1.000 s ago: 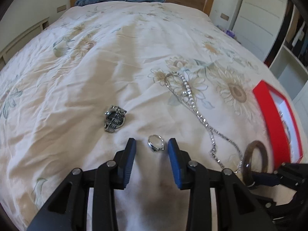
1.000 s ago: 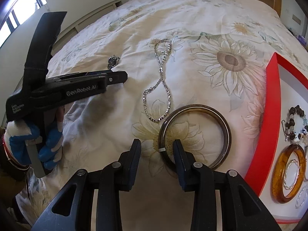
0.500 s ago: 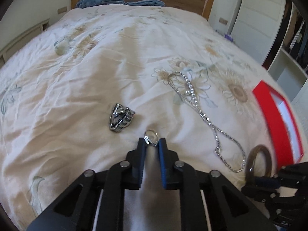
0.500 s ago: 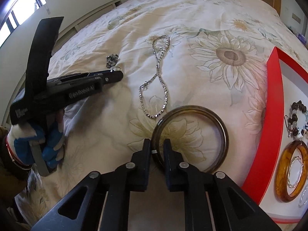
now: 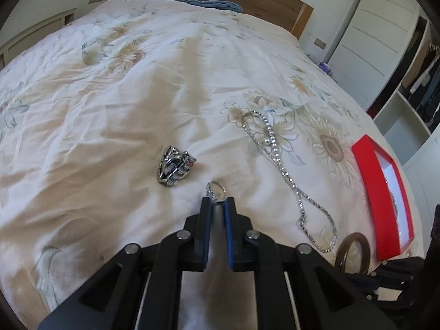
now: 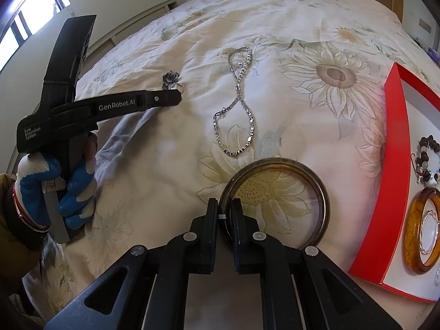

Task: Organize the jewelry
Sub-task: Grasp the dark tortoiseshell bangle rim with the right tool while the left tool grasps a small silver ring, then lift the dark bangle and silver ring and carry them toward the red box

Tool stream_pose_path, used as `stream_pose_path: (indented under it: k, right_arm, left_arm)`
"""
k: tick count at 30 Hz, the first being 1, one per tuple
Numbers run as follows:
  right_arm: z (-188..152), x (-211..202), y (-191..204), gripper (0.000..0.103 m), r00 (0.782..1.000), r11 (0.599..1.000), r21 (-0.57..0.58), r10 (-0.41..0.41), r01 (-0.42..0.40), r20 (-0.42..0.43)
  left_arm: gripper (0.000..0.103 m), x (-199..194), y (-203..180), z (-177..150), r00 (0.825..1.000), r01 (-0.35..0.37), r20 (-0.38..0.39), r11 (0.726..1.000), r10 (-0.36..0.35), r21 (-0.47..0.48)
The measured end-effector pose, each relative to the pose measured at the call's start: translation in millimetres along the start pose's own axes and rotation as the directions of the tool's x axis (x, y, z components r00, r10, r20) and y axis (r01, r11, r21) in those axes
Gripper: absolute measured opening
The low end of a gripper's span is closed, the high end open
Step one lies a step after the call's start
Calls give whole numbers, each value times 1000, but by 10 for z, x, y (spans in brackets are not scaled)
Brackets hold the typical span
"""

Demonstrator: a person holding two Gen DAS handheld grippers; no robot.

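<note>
Jewelry pickup step, both grippers clamped, landmark = red tray

Left wrist view: left gripper (image 5: 217,202) jaws pinched on the small silver ring (image 5: 216,191), which stands up at the fingertips, well left of the red tray (image 5: 381,200). Chunky silver ring (image 5: 175,169) lies loose just beyond it, further from the tray. Silver chain (image 5: 286,176) runs across the floral bedspread (image 5: 123,104) between small ring and tray. Tray contents not readable from here

Right wrist view: right gripper (image 6: 225,211) jaws closed on the near rim of the dark bangle (image 6: 275,203), just left of the tray. Only this view shows what's already in the tray: amber bangle (image 6: 419,233), bead bracelet (image 6: 426,159). Also shows the gloved hand (image 6: 55,184) holding the left tool

Judgement: grasp done on both, transfer not started. Next move calls for lifting each piece clear of the fabric and carrying it to a free tray spot; ring grip looks marginal, so keep it slow
</note>
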State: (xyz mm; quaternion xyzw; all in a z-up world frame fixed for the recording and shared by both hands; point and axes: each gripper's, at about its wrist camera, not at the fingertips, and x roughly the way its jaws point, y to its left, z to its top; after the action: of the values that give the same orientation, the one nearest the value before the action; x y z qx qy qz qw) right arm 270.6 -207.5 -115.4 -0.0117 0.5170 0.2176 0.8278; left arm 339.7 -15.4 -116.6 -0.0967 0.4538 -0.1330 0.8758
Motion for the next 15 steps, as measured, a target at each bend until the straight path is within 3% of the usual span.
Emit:
stream_pose_path:
  k: [5, 11, 15]
  right_arm:
    - [-2, 19, -9, 10, 1000, 1000, 0, 5, -5, -5]
    - [-9, 33, -22, 10, 1000, 1000, 1, 12, -12, -13]
    - [-11, 45, -28, 10, 1000, 1000, 0, 13, -13, -15]
  left_arm:
    - [11, 17, 106, 36, 999, 52, -3, 995, -52, -84]
    - [24, 85, 178, 111, 995, 96, -7, 981, -99, -171]
    - [23, 144, 150, 140, 998, 65, -16, 984, -69, -168]
